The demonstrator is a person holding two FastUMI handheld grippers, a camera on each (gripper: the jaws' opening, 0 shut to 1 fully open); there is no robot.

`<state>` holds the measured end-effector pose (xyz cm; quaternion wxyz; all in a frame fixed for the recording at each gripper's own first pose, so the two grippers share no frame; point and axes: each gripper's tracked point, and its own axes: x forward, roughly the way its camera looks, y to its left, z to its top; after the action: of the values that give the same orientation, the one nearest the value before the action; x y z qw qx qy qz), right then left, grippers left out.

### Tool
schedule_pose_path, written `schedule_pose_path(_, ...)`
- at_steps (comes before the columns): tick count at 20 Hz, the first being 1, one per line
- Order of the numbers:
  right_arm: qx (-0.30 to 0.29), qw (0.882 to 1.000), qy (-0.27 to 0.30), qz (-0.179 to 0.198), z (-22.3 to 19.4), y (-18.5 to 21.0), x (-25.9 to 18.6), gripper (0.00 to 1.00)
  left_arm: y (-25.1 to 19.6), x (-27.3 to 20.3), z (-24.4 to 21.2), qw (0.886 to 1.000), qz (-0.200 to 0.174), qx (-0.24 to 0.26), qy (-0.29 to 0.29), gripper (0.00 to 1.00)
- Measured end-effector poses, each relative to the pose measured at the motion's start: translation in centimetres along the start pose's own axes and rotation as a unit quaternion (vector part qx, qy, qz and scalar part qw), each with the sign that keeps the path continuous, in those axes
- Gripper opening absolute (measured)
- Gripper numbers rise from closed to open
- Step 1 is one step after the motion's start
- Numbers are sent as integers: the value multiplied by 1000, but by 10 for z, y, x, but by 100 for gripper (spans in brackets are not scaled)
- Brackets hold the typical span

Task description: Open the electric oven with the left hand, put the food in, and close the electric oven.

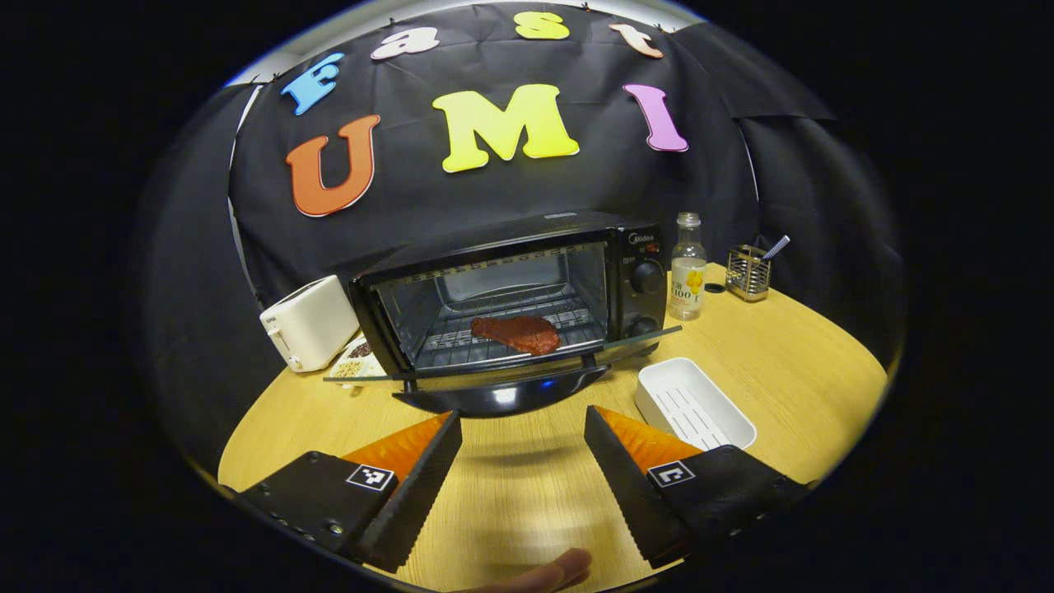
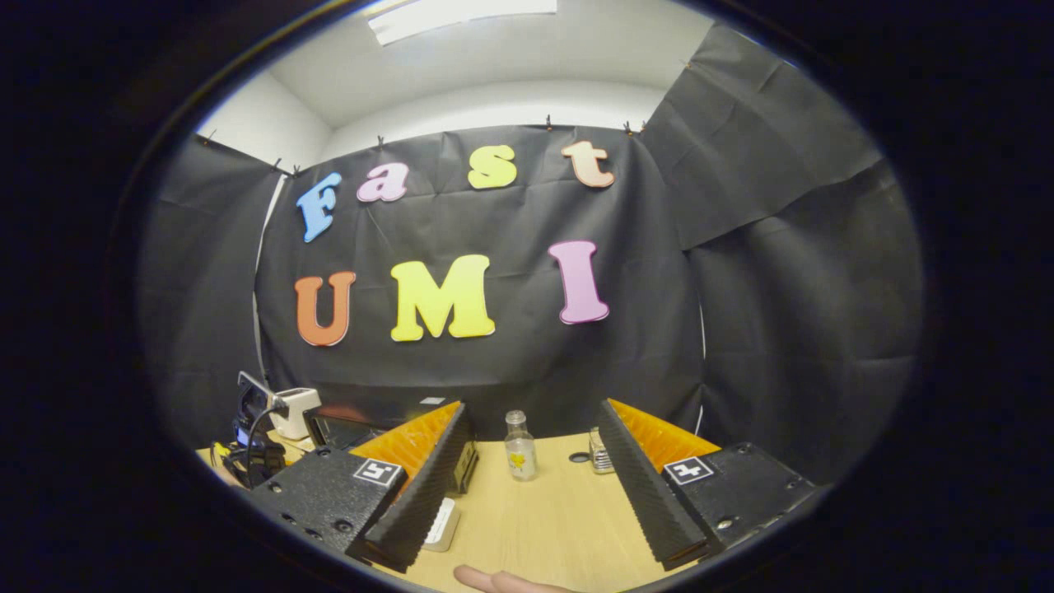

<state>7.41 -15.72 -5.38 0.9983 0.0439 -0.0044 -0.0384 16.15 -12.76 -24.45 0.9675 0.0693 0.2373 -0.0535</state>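
The black electric oven stands at the back of the wooden table with its glass door folded down flat. A reddish-brown steak lies on the wire rack inside. My left gripper is open and empty, just in front of the door's dark handle and a little above the tabletop. My right gripper is open with nothing between its fingers, held above the table's right part and tilted up toward the wall. Part of the oven shows behind its left finger.
An empty white tray lies right of the oven door. A clear bottle and a metal holder stand beyond it. A white toaster and a small dish sit left of the oven. A fingertip shows below.
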Motion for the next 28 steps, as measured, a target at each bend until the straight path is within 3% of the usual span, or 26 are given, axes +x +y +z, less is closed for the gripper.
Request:
schedule_pose_path(1, -1, 1000, 1, 0, 1, 0, -2, 100, 3, 2, 3, 1000, 0, -7, -1, 96)
schedule_pose_path(15, 12, 1000, 4, 13, 9, 12, -28, 96, 23, 25, 61, 996, 5, -35, -76, 96)
schedule_pose_path(16, 14, 1000, 5, 14, 10, 14, -32, 100, 24, 30, 66, 996, 1, -43, -78, 96)
schedule_pose_path(19, 16, 1000, -2, 17, 19, 22, -40, 96, 28, 38, 85, 994, -16, -78, -73, 96)
schedule_pose_path(21, 13, 1000, -5, 18, 26, 27, -46, 100, 41, 28, 103, 993, -6, -83, -83, 96)
schedule_pose_path(24, 9, 1000, 6, 15, 27, 36, -65, 96, 54, -13, 131, 989, 5, -82, -122, 95)
schedule_pose_path(25, 8, 1000, 6, 10, 31, 37, -74, 100, 54, -28, 129, 988, 5, -85, -125, 95)
schedule_pose_path(26, 5, 1000, 2, 7, 37, 38, -84, 96, 57, -47, 130, 988, 6, -87, -129, 95)
schedule_pose_path(28, -1, 1000, -6, 1, 49, 42, -104, 100, 62, -83, 134, 987, 11, -87, -134, 95)
